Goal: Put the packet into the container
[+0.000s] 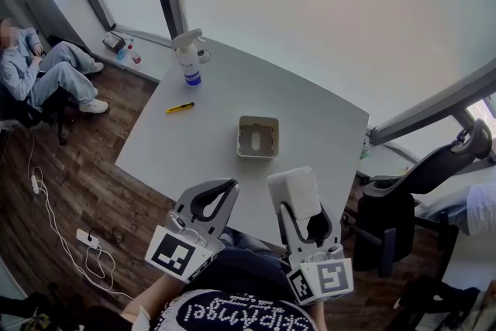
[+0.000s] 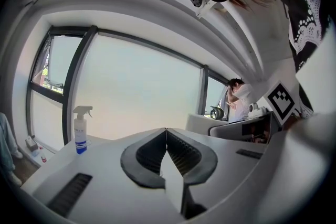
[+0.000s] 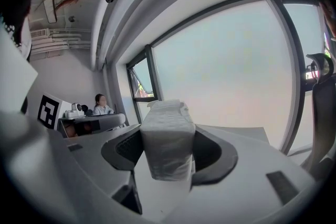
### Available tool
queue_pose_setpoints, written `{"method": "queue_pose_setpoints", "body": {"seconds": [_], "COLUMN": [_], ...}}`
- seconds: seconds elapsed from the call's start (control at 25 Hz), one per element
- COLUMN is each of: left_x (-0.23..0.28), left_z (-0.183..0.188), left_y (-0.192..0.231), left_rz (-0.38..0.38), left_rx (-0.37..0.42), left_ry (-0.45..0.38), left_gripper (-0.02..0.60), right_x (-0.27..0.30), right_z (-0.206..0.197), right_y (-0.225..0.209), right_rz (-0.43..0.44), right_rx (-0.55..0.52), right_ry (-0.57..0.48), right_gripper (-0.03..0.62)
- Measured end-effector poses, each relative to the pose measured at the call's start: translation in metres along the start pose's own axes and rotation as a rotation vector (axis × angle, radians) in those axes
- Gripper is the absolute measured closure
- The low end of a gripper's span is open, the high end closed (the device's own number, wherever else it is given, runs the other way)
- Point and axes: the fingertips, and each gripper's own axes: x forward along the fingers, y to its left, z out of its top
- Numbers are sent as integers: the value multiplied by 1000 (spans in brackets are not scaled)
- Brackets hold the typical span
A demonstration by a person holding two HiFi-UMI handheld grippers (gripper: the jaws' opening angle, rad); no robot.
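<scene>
My right gripper [image 1: 304, 219] is clamped on the packet [image 1: 293, 192], its two dark ribbed pads pressing the packet's narrow sides. In the right gripper view the packet [image 3: 167, 139] is a soft white block with rounded edges, wrapped in a finely crinkled, matte film that bunches where the pads squeeze it. Its near half sits between the jaws and its far half stands out past their tips. Its long axis runs along the jaws, the free end pointing away from the gripper body; in the head view that end tilts up and forward toward the table [image 1: 310, 97]. The packet hangs in the air over the table's near edge, well apart from the container [image 1: 258, 119]. That container is a small square tub, pale beige, with rounded corners and an open top, standing flat near the middle of the smooth grey tabletop. My left gripper [image 1: 230, 186] is just beside the right one, also at the near edge. In the left gripper view [image 2: 166, 136] its jaws are together at the tips with nothing between them, the curved ribbed pads leaving a leaf-shaped hollow behind. On the table's far corner stands a white spray bottle [image 1: 188, 58] with a blue band, and a thin yellow tool [image 1: 180, 108] lies between it and the container. The floor is dark wood planking.
</scene>
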Motion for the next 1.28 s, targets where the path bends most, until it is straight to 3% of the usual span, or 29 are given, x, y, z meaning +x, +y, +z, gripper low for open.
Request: {"method": "queue_pose_setpoints", "body": {"seconds": [0.44, 0.76, 1.28], "left_x": [7, 12, 7], "left_z": [1, 11, 9], "left_y": [12, 16, 11], "left_rz": [42, 44, 53], "left_rx": [-8, 14, 12], "left_ry": [11, -17, -11], "left_gripper": [574, 574, 574], "right_x": [40, 68, 103], "right_z": [20, 26, 9], "right_y": [-23, -30, -26], "right_rz": [30, 92, 66], "right_rx": [-100, -91, -108], "right_ry": [-25, 2, 42], "right_gripper": [327, 327, 327]}}
